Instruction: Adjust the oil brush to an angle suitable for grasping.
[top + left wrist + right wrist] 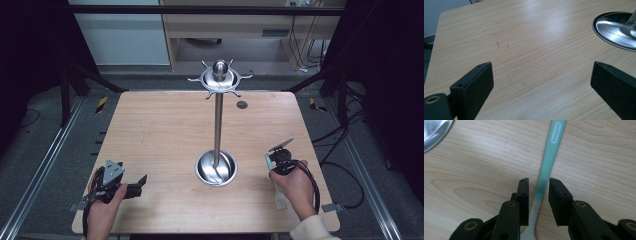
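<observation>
The right gripper (537,195) sits nearly closed around the thin, stiff, slippery-looking green spoon handle (547,162). The left gripper (541,75) is wide open, holding nothing.

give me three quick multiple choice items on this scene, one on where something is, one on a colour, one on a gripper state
1. Where does the metal stand sit?
A. near the table's middle
B. at the far left corner
C. on the floor

2. What colour is the spoon handle between the right gripper's jaws?
A. red
B. pale green
C. black

3. How is the left gripper?
A. shut on the spoon
B. shut on the stand
C. open, holding nothing

Answers:
1. A, the high view shows its round base about midway across the table.
2. B, the right gripper view shows a green handle fading to grey.
3. C, the left gripper view shows its jaws wide apart over bare wood.
</observation>
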{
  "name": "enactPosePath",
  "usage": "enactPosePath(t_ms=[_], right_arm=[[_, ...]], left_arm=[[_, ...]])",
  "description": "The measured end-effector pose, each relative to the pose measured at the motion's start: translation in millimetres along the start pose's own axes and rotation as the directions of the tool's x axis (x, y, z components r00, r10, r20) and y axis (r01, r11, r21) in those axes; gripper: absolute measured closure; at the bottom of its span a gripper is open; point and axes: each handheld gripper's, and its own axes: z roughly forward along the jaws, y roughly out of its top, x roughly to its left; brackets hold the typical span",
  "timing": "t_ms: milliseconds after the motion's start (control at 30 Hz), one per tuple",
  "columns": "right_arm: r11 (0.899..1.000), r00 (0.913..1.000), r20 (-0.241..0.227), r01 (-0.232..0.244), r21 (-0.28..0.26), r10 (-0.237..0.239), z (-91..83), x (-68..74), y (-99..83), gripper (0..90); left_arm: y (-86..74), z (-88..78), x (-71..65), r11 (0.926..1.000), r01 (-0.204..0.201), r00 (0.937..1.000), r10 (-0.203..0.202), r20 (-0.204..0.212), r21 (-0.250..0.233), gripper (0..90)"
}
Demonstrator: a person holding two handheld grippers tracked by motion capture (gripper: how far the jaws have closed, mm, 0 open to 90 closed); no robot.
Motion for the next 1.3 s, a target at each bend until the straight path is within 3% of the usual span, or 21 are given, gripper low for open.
enactPosePath(t_ms=[433, 1300], right_arm=[[0.998, 0.9999, -0.007, -0.010, 0.059, 0.010, 6.5, 1.2, -0.8, 74.8], [0.995, 0.9986, 0.000, -0.053, 0.079, 0.054, 11.2, -1.6, 0.1, 79.3]], left_arm=[[0.2, 1.3, -3.2, 0.9996, -0.024, 0.9997, 0.024, -0.002, 0.013, 4.1], [0.5, 2.9, -5.2, 0.9994, -0.027, 0.9996, 0.027, 0.004, 0.019, 4.2]])
